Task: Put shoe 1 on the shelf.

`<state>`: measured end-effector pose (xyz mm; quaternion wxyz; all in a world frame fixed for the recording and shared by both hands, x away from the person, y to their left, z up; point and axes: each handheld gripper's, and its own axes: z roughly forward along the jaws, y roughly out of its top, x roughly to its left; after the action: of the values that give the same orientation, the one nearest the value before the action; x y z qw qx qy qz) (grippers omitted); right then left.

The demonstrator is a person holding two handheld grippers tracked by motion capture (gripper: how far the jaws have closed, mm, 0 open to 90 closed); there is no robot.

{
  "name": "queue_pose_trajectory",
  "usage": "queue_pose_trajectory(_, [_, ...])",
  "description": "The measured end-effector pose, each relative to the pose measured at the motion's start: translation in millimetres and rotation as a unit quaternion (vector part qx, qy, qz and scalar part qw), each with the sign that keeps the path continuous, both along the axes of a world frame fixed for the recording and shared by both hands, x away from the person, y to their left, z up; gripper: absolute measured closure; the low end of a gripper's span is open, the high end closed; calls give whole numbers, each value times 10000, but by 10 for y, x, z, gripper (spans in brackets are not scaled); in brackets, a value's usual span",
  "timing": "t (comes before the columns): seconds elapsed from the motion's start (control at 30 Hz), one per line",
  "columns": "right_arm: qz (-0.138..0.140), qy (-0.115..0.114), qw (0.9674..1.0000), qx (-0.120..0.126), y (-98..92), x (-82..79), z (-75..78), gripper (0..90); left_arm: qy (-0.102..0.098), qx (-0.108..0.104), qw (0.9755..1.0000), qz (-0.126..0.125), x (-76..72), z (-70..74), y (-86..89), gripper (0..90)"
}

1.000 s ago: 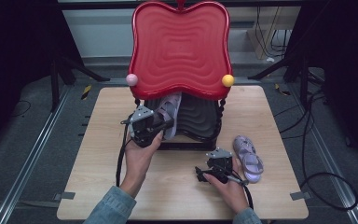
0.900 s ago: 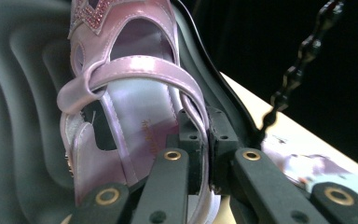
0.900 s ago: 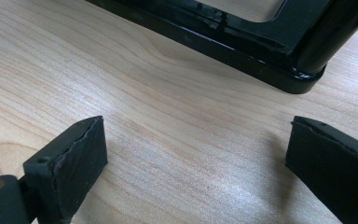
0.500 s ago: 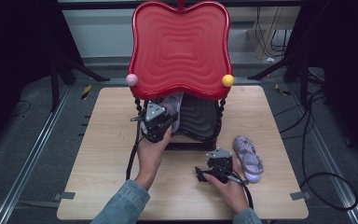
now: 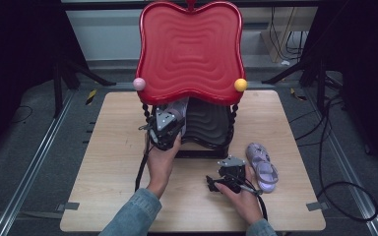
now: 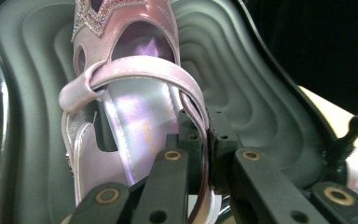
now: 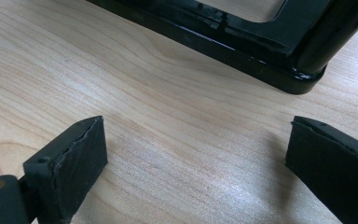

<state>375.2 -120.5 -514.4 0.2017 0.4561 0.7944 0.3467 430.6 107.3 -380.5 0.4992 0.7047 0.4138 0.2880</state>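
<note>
a pink sandal [image 6: 135, 107] sits clamped between the jaws of the left gripper [image 6: 204, 154], pinched at one side edge near the heel. in the left gripper view the two black jaws are pressed together on that thin edge, and the sandal stretches away from them with its glossy strap [image 6: 130, 77] arched across the middle and a glittery star-shaped front [image 6: 107, 18] at the far end. it lies over the dark grey ribbed lower shelf [image 6: 242, 88] of a small rack; whether its sole is touching the shelf cannot be told.

in the high view, starting nearest the person, two denim sleeves come in at the bottom edge. the right hand [image 5: 243, 199] rests on the wooden table [image 5: 108, 162] with the right gripper [image 5: 229, 177] low over the boards. in the right gripper view its jaws stand wide apart with only bare wood between them, and the black base frame [image 7: 242, 46] of the rack lies just beyond.

just to the right of that gripper a second pink sandal [image 5: 262, 162] lies flat on the table, sole down.

farther on, the left hand [image 5: 161, 162] reaches forward, holding the left gripper [image 5: 165, 125] at the open front of the rack, under its top shelf. that red ribbed top shelf [image 5: 191, 49] rises behind, with a pink ball [image 5: 139, 83] at its left corner and a yellow ball [image 5: 240, 84] at its right.
</note>
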Motion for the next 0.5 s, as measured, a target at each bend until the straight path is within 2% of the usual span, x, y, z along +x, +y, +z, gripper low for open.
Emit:
queue_pose_trajectory(0.17, [4, 7, 10000, 3, 0, 1, 0, 54, 68, -2, 10000, 62, 33, -49, 15, 863])
queue_pose_trajectory(0.5, [7, -1, 10000, 0, -1, 1, 0, 54, 55, -76, 9998, 167, 80, -69, -42, 863])
